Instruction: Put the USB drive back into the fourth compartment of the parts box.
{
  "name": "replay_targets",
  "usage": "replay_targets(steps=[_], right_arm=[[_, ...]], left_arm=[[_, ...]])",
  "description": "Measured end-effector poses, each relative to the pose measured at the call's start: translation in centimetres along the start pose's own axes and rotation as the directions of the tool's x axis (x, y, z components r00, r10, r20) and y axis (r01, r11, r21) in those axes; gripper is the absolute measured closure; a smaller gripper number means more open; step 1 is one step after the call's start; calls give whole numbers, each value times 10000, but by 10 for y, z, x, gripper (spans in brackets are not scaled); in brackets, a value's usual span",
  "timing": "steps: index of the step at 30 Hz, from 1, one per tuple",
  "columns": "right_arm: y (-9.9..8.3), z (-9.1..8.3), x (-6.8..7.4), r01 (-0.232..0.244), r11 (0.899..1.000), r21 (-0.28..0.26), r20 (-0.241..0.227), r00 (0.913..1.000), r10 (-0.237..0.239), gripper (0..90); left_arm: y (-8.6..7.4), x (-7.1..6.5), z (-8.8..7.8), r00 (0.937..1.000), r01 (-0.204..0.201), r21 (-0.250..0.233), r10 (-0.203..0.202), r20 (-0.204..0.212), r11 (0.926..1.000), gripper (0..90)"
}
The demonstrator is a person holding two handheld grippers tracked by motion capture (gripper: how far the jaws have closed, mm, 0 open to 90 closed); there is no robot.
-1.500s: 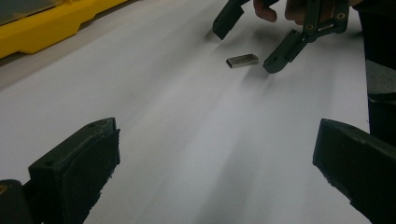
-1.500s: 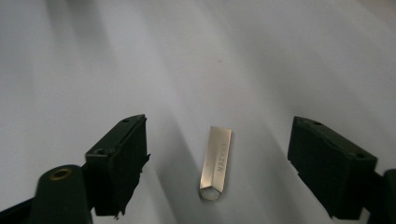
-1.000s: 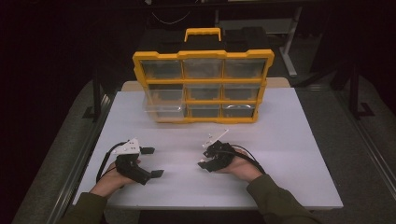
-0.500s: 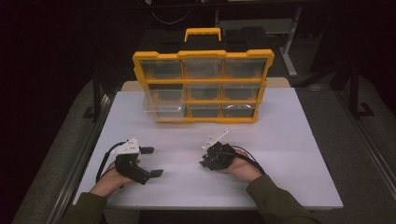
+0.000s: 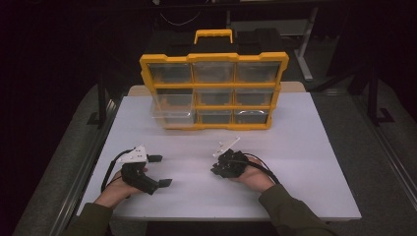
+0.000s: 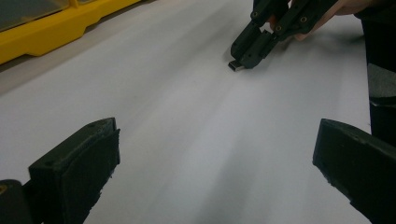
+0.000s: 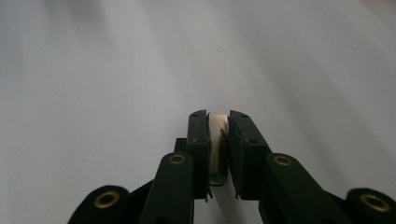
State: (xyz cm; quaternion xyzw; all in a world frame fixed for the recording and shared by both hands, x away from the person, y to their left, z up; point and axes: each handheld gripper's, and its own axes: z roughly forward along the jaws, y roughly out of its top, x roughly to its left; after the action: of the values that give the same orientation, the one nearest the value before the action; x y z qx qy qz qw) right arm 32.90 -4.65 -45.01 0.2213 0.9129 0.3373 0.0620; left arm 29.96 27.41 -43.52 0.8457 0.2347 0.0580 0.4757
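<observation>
The right gripper (image 5: 220, 166) rests low on the white table (image 5: 314, 147), in front of the yellow organizer (image 5: 215, 91) and a little to the right of its middle. Its 2 jaws have just been closing, and now they are clamped on a small USB stick (image 7: 216, 140); in the right gripper view a pale metal part sits tight between the 2 black pads. In the left gripper view the metal plug of the stick (image 6: 236, 66) comes out from the tips of that gripper (image 6: 250, 50) and is very close to the table surface; I cannot tell if it touches. The left gripper (image 5: 160, 170) lies also in front of the organizer, near its left end and well apart from the right gripper. Its jaws are spread wide, with only the bare table between them. The organizer stands upright at the far side of the table, with 3 rows of 3 clear drawers and a yellow handle (image 5: 213, 35) on top. The lower left drawer (image 5: 172, 113) is pulled out a little toward the person.
</observation>
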Motion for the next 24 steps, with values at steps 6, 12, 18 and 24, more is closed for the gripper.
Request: replay_targets(steps=[6, 12, 18, 24], right_arm=[[3, -5, -3, -148, 9998, -141, -282, 9995, 144, 782], [9, -12, -4, -199, 9997, -142, -460, 9988, 192, 782], [16, -19, -6, -52, 9998, -181, -522, 9986, 42, 781], [21, -24, -8, -64, 9997, -249, -582, 9983, 50, 782]], left_arm=[[0, 0, 0, 10000, -1, -4, 1, -4, 10000, 0], [0, -1, 0, 10000, -65, 17, 65, 10, 10000, 0], [0, -1, 0, 10000, -71, 34, 71, 5, 10000, 0], [0, -1, 0, 10000, -81, 3, 81, 4, 10000, 0]])
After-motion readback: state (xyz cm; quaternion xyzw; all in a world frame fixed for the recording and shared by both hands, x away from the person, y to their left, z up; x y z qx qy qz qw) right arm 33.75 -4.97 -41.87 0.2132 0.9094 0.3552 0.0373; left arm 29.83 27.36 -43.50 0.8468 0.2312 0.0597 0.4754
